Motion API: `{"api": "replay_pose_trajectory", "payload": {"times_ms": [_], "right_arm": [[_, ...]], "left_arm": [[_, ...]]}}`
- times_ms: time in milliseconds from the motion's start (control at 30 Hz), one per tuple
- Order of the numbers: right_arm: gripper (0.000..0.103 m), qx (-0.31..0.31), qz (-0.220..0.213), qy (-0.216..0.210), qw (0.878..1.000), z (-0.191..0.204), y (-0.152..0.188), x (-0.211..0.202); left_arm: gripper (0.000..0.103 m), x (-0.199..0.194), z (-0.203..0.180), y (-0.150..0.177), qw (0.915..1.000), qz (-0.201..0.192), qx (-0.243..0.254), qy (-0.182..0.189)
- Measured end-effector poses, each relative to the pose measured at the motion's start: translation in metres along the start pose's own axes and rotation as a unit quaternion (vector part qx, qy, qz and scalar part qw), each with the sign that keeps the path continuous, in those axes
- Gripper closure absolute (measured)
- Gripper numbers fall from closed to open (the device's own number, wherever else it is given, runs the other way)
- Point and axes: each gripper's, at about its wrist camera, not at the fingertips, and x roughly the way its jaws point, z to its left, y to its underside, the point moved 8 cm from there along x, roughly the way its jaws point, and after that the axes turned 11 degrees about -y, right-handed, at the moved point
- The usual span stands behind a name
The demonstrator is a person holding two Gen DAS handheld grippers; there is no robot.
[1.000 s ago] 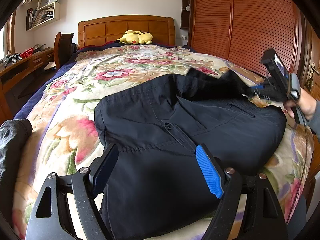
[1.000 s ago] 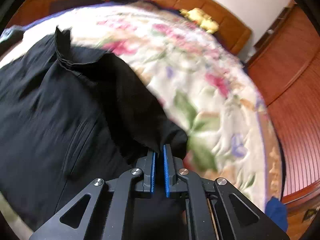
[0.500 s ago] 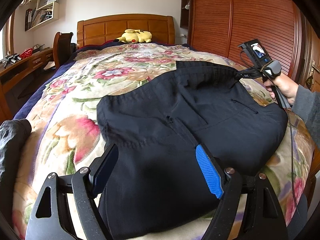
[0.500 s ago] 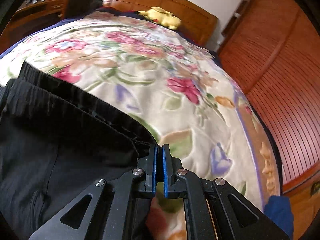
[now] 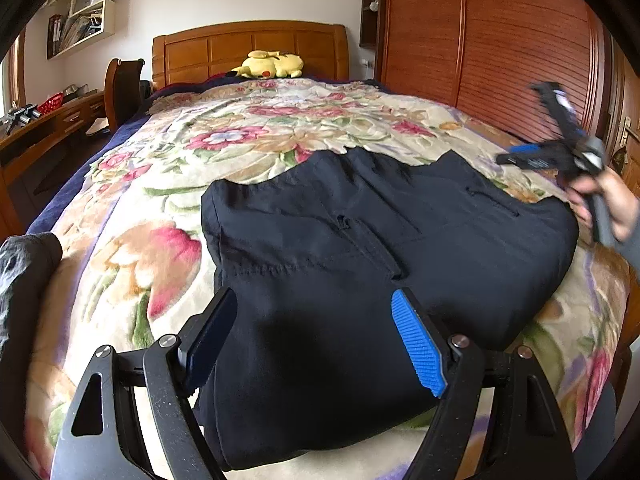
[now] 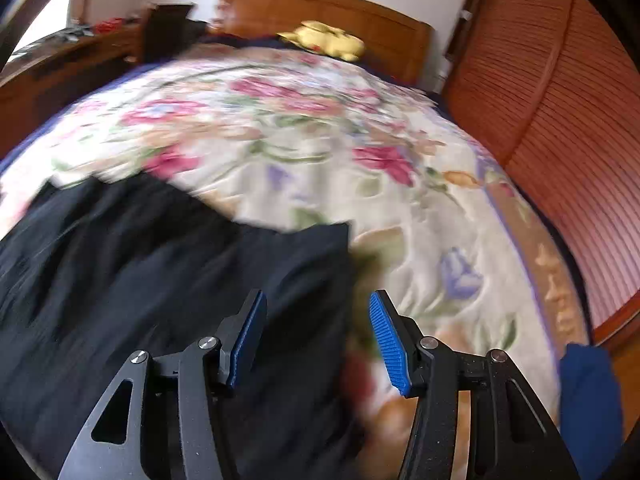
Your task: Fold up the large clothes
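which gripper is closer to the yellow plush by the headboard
Right, though both are far off. The right gripper sits beside the black pants' far corner; the left gripper hangs over their near end.

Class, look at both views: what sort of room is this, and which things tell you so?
Most likely a home bedroom: a bed with a floral quilt and carved wooden headboard, a yellow plush toy by the headboard, and a slatted wooden wardrobe alongside.

Dark trousers (image 5: 360,240) lie folded flat on the floral bedspread (image 5: 168,184); the left gripper (image 5: 316,344) hovers above their near end, jaws wide with nothing between them. At the right edge a hand (image 5: 612,208) holds the blurred right gripper (image 5: 520,158) over the trousers' far corner; a yellow plush toy (image 5: 272,65) rests by the wooden headboard (image 5: 224,46).
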Motion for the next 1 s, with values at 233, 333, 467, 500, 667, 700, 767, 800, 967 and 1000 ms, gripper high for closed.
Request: {"api": "replay_pose_trajectory", "payload": {"times_ms": [233,333,467,500,667,700,767,800,967,1000], "right_arm": [[0.047,-0.003,0.005,-0.031,1.0,0.011,0.079,-0.04],[0.047,-0.004,0.006,-0.035,0.999,0.006,0.105,-0.046],[0.048,-0.006,0.006,-0.039,0.999,0.009,0.13,-0.036],[0.048,-0.009,0.003,-0.034,0.999,0.009,0.131,-0.034],[0.047,0.012,0.003,-0.03,0.999,0.006,0.126,-0.036],[0.047,0.016,0.001,-0.024,1.0,0.006,0.123,-0.039],[0.047,0.023,-0.016,-0.002,1.0,0.012,0.116,-0.052],[0.047,0.026,-0.03,0.004,0.999,0.017,0.112,-0.057],[0.047,0.015,-0.084,-0.037,0.996,0.065,0.087,-0.072],[0.047,0.008,-0.087,-0.049,0.995,0.077,0.082,-0.072]], "left_arm": [[0.022,0.005,0.003,0.011,0.9997,0.024,0.004,-0.009],[0.022,0.004,0.006,0.017,0.9995,0.029,0.004,-0.015],[0.022,0.003,0.011,0.025,0.9991,0.036,-0.001,-0.02],[0.022,0.004,0.012,0.025,0.9991,0.038,-0.002,-0.021],[0.022,0.002,0.015,0.028,0.9989,0.039,-0.008,-0.025],[0.022,0.001,0.015,0.029,0.999,0.037,-0.008,-0.025],[0.022,-0.002,0.015,0.03,0.9991,0.035,-0.004,-0.025],[0.022,-0.003,0.015,0.031,0.9992,0.033,-0.003,-0.024],[0.022,-0.009,0.015,0.035,0.9994,0.026,-0.004,-0.021],[0.022,-0.009,0.016,0.035,0.9994,0.026,-0.005,-0.022]]}}
